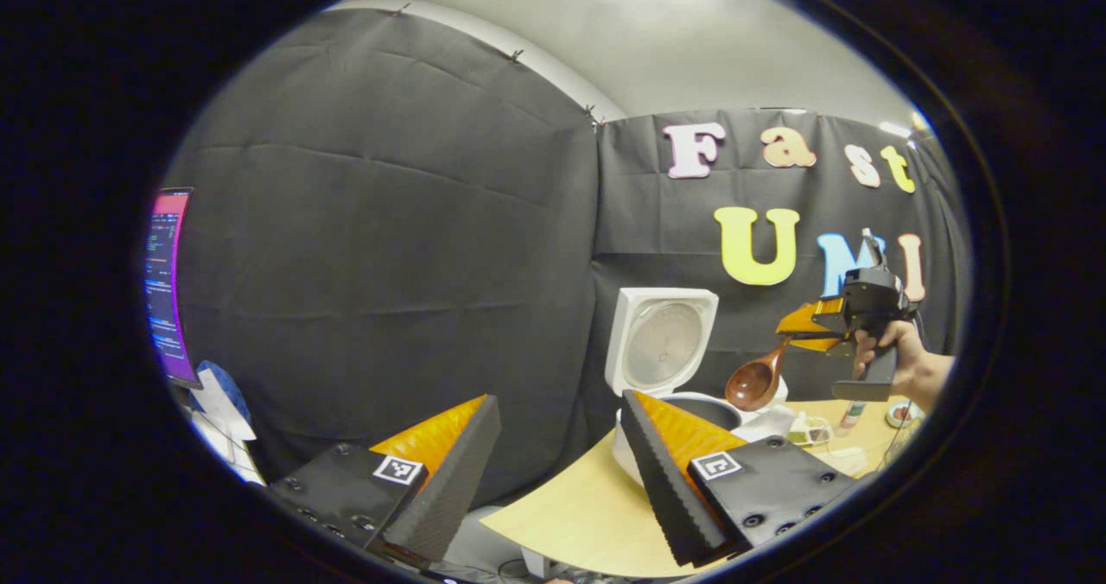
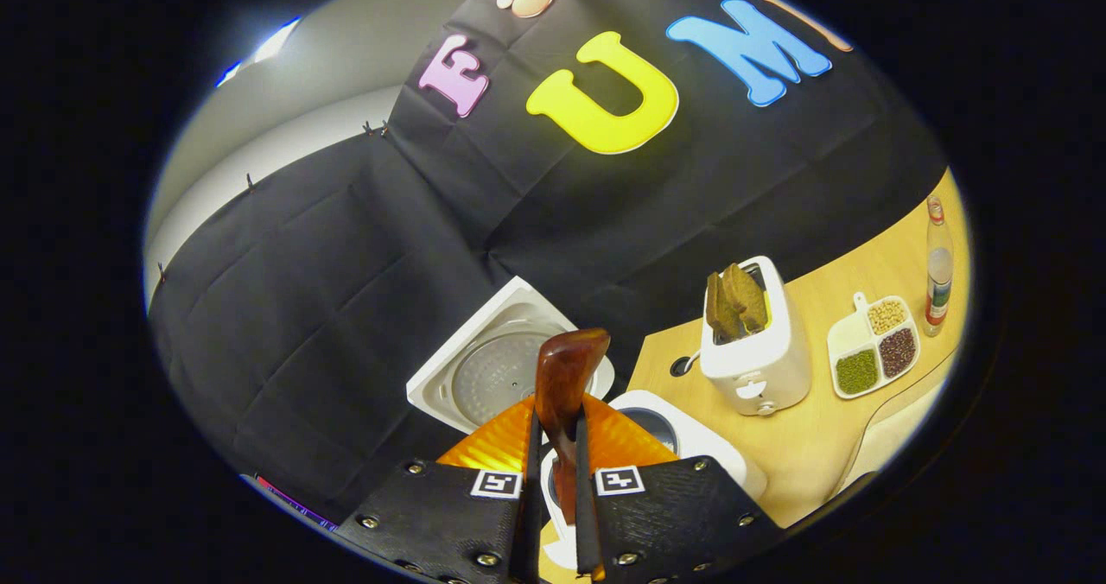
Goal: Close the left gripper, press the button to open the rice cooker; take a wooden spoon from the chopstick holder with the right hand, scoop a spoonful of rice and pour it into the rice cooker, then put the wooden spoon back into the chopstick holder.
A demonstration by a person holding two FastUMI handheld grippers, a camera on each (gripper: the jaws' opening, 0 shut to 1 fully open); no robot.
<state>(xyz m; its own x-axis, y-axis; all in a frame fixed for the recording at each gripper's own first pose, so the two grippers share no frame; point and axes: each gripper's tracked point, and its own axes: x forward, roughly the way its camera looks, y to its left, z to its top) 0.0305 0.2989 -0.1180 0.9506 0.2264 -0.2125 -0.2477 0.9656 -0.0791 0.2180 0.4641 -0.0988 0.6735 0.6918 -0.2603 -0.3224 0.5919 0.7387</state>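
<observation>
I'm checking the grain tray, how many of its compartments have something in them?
3. On the divided tray right of the toaster: pale grains at the back, dark beans front right, green beans front left. The handle-side section looks empty.

A glossy reddish-brown wooden spoon (image 2: 566,385) is seen, its grain darker along the handle. The white plastic rice cooker (image 2: 691,441) is noted with a pale grey metal disc inside its raised lid (image 2: 501,368). A white toaster (image 2: 760,359) is recorded with dark brown bread slices (image 2: 734,301). A white four-part dish (image 2: 873,346) is filled with green, beige and dark maroon grains. The light tan wooden table (image 2: 881,264) is plain. A clear bottle (image 2: 937,269) is marked by a red-and-white label.
</observation>
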